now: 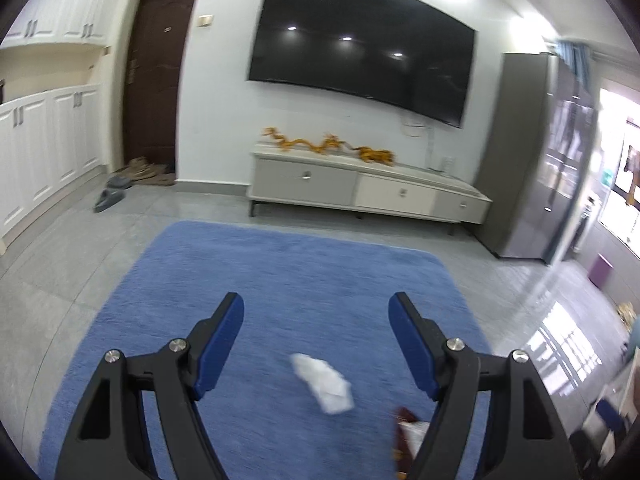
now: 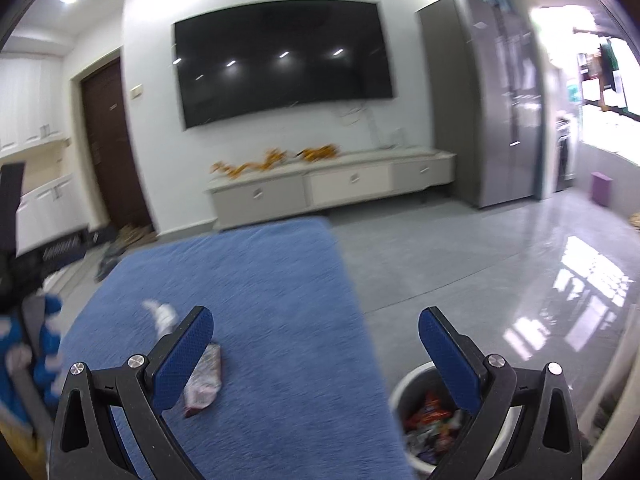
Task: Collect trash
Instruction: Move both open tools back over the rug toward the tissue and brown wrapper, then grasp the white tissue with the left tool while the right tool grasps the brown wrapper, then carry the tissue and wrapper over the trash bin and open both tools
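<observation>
A crumpled white paper (image 1: 324, 382) lies on the blue rug (image 1: 280, 280), below and between the fingers of my left gripper (image 1: 318, 312), which is open and holds nothing. A dark red snack wrapper (image 1: 408, 432) lies just right of the paper, partly hidden by the right finger. In the right wrist view my right gripper (image 2: 316, 326) is open and empty above the rug's (image 2: 260, 280) right edge. The same wrapper (image 2: 204, 380) lies by its left finger, the white paper (image 2: 162, 314) farther back. A white trash bin (image 2: 412, 390) with several wrappers inside stands on the floor under the right finger.
A low TV cabinet (image 1: 360, 188) with yellow decorations and a large wall TV (image 1: 360, 48) stand beyond the rug. A grey fridge (image 1: 532, 160) is at the right, white cupboards (image 1: 40, 152) and slippers (image 1: 110, 196) at the left. Blue and white items (image 2: 36, 344) sit at the rug's left.
</observation>
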`<state>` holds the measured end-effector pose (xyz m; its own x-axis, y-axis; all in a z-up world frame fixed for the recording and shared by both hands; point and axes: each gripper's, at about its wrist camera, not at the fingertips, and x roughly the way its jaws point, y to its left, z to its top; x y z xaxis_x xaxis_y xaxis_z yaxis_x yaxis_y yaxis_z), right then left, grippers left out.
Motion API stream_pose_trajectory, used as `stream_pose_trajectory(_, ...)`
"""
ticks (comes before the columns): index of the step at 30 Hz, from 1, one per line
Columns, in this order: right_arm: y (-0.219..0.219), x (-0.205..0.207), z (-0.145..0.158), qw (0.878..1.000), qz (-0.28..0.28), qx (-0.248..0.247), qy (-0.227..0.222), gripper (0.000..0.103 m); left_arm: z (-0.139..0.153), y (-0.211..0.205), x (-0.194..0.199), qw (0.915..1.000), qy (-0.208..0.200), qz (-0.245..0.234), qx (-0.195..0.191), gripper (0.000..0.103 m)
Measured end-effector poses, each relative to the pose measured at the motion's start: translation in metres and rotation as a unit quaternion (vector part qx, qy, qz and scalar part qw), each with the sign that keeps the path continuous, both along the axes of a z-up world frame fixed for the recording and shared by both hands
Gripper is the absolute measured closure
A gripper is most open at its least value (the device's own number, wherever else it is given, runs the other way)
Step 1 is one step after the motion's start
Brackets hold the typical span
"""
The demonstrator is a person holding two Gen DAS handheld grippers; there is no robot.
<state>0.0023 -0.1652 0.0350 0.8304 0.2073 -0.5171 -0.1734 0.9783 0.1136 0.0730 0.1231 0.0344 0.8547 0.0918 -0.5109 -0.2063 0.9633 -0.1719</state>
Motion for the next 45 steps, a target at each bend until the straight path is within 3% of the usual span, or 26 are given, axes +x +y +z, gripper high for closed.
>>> stream_pose_trajectory(6, 0.049, 0.021, -0.033, 0.994, 0.087, 0.011, 0.062, 0.000, -0.038, 0.030, 0.022, 0.9981, 0.053, -0.007, -0.031, 0.029)
stream_pose_trajectory(10, 0.074, 0.032, -0.053, 0.987, 0.128, 0.012, 0.096, 0.002, -0.070, 0.027, 0.042, 0.9940, 0.094, -0.027, -0.049, 0.029)
stream_pose_trajectory(13, 0.084, 0.042, -0.066, 0.982, 0.144, 0.012, 0.119, 0.013, -0.092, 0.021, 0.057, 0.9895, 0.122, -0.047, -0.063, 0.029)
stream_pose_trajectory(18, 0.092, 0.060, -0.087, 0.975, 0.158, 0.015, 0.154, 0.047, -0.117, 0.011, 0.076, 0.9826, 0.151, -0.075, -0.078, 0.030)
stream_pose_trajectory(20, 0.092, 0.062, -0.093, 0.972, 0.165, 0.018, 0.166, 0.054, -0.123, 0.009, 0.080, 0.9815, 0.156, -0.081, -0.076, 0.030)
stream_pose_trajectory(24, 0.093, 0.066, -0.094, 0.969, 0.172, 0.018, 0.176, 0.065, -0.133, 0.006, 0.085, 0.9778, 0.167, -0.094, -0.085, 0.044)
stream_pose_trajectory(26, 0.092, 0.065, -0.093, 0.969, 0.171, 0.017, 0.175, 0.067, -0.134, 0.004, 0.084, 0.9793, 0.165, -0.093, -0.070, 0.049)
stream_pose_trajectory(28, 0.090, 0.065, -0.093, 0.970, 0.169, 0.021, 0.173, 0.070, -0.134, 0.004, 0.084, 0.9794, 0.164, -0.094, -0.071, 0.066)
stream_pose_trajectory(31, 0.084, 0.061, -0.089, 0.973, 0.162, 0.027, 0.163, 0.074, -0.131, 0.009, 0.078, 0.9797, 0.161, -0.089, -0.080, 0.073)
stream_pose_trajectory(37, 0.075, 0.045, -0.073, 0.978, 0.155, 0.034, 0.136, 0.077, -0.101, 0.017, 0.057, 0.9854, 0.116, -0.089, -0.087, 0.074)
stream_pose_trajectory(45, 0.043, 0.015, -0.026, 0.990, 0.120, 0.049, 0.060, 0.077, -0.039, 0.000, 0.022, 0.9896, 0.048, -0.108, -0.082, 0.074)
